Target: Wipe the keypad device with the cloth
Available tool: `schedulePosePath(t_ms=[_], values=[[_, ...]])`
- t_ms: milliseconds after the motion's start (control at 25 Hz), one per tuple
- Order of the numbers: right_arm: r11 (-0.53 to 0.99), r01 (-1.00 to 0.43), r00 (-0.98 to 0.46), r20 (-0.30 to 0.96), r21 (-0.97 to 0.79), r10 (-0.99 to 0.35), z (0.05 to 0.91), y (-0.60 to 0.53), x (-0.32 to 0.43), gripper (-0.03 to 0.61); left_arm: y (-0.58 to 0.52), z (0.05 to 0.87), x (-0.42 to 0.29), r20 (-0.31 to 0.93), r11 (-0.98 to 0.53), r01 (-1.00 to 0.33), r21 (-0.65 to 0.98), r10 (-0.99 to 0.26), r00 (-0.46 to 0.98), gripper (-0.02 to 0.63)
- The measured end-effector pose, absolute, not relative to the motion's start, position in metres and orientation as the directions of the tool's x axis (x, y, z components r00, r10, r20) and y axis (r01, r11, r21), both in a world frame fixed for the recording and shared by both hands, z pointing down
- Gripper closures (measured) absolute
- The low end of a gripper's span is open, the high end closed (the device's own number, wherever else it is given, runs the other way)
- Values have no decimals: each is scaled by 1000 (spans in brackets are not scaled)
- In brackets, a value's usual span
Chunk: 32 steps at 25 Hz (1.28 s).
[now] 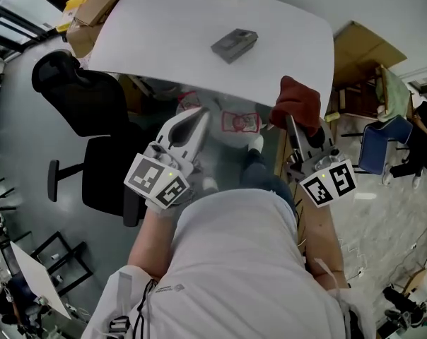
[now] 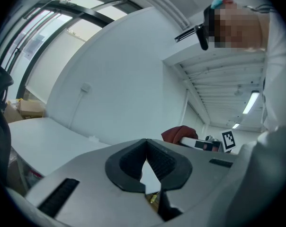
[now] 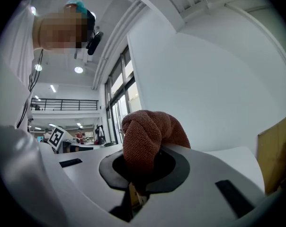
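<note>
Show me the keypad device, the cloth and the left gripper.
keypad device (image 1: 235,45), head view, middle of its top face.
cloth (image 3: 150,134), right gripper view, bunched fold above the jaws.
left gripper (image 1: 201,114), head view, tips of its closed jaws.

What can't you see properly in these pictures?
1. Keypad: head view, too small to read its keys; neither gripper view shows it.
2. Cloth: right gripper view, its lower end is buried between the jaws; in the head view it covers those jaw tips.
3. Floor under the table: head view, the tabletop hides it.
</note>
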State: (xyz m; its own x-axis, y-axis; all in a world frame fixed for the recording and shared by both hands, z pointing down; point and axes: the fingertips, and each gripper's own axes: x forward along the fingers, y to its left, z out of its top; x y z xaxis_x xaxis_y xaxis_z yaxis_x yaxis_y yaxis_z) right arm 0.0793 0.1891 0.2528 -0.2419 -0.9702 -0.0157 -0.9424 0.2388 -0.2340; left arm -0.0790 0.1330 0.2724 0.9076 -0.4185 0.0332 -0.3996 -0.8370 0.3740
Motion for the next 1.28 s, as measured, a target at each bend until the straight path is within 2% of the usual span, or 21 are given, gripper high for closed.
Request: schedulePosePath(t_ms=[440,800,1000,1280], values=[[385,-877,-403,5,-286,-915,264,97,187,537,68,287,24,147,-749,-571,335,-558,817,603],[455,-825,-496,45,-334,-867,288,53,219,537,45,324,32,266,-627,-711,318,-661,702,603],[476,-815,-526,76,-332,-847,298,43,214,537,32,341,28,306,-593,-734,331,-668,678,601],[453,-834,-512,135,-314,-849,311,32,206,537,17,378,31,358,-613,-704,359,-606,710,601]])
